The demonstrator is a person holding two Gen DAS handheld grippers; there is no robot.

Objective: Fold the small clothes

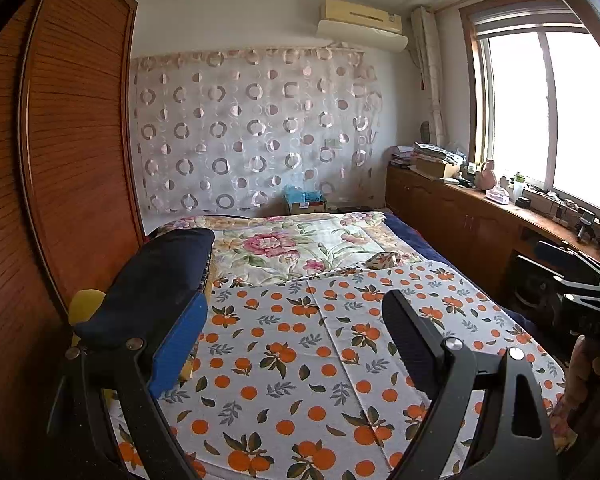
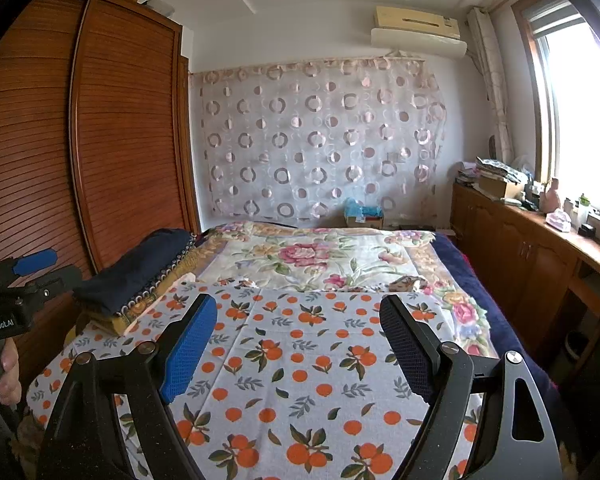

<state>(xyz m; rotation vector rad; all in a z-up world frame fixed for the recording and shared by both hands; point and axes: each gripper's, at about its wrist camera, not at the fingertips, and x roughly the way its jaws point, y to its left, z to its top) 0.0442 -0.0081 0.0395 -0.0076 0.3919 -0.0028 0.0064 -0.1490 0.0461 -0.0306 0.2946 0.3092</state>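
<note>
A white cloth with an orange-fruit print (image 1: 324,364) (image 2: 300,380) lies spread flat on the bed. My left gripper (image 1: 296,300) hovers open above it, nothing between its fingers. My right gripper (image 2: 300,302) hangs open over the same cloth, also empty. A stack of folded clothes topped by a dark navy piece (image 1: 156,276) (image 2: 140,272) sits at the cloth's left edge, just beyond the left gripper's blue pad. A small crumpled patterned piece (image 1: 384,260) (image 2: 408,282) lies at the cloth's far right. Each view catches the other gripper at its edge, held by a hand (image 2: 8,376).
A floral quilt (image 1: 300,244) covers the far half of the bed. A wooden slatted wardrobe (image 1: 72,152) stands close on the left. A low wooden cabinet (image 2: 512,248) with clutter runs under the window on the right. A cardboard box (image 2: 364,216) sits beyond the bed's far end.
</note>
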